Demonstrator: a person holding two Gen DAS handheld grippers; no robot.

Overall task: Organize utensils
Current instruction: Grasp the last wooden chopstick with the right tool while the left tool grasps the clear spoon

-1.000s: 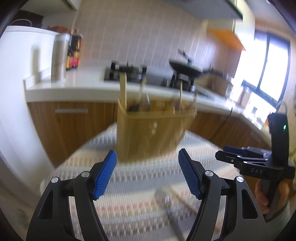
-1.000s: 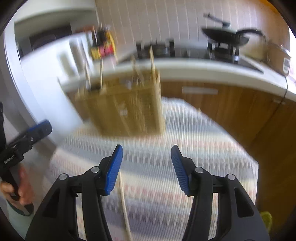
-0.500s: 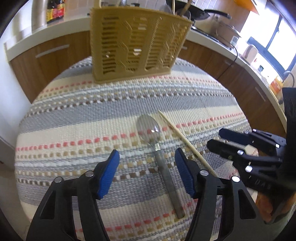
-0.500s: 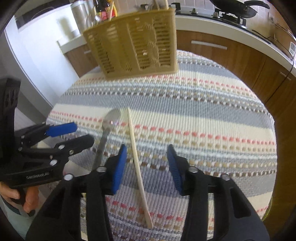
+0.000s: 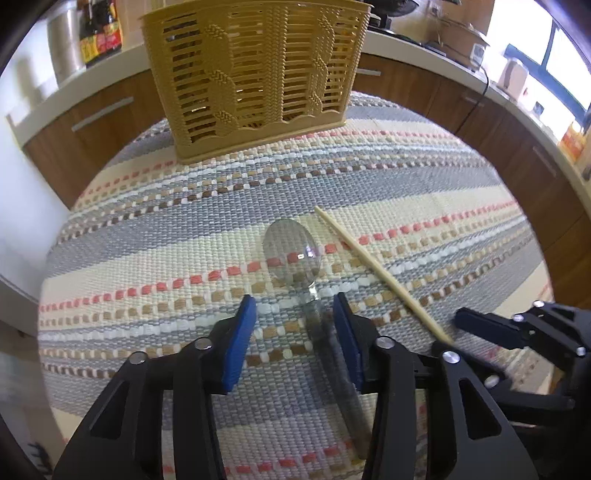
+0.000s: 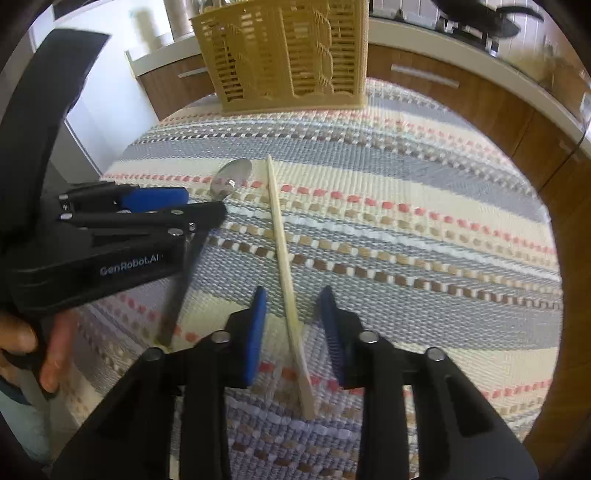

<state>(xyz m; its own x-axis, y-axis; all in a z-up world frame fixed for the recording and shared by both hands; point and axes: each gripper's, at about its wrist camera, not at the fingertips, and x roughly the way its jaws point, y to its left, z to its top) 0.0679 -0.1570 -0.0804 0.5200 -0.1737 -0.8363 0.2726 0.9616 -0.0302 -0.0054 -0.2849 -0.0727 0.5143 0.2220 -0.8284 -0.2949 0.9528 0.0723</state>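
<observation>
A metal spoon [image 5: 293, 254] lies on the striped woven mat [image 5: 147, 236], bowl toward a tan slatted utensil basket [image 5: 255, 70]. My left gripper [image 5: 293, 321] straddles the spoon's handle, jaws closing, pads clear of it. Beside the spoon lies a single wooden chopstick [image 6: 282, 254]. Around its near end is my right gripper [image 6: 293, 314], jaws closing with a gap on both sides. In the right wrist view the left gripper [image 6: 177, 201] sits over the spoon [image 6: 231, 179]. The right gripper [image 5: 458, 330] shows at the right edge of the left wrist view.
The basket [image 6: 284, 55] stands at the mat's far edge with utensils inside. Behind it run wooden cabinets [image 5: 92, 122] under a white counter with bottles [image 5: 99, 33] and a metal canister. A hand [image 6: 33, 347] holds the left tool.
Both grippers came down toward the mat and narrowed. The left now straddles the spoon's handle, the right the chopstick's near end. The basket has risen in both views.
</observation>
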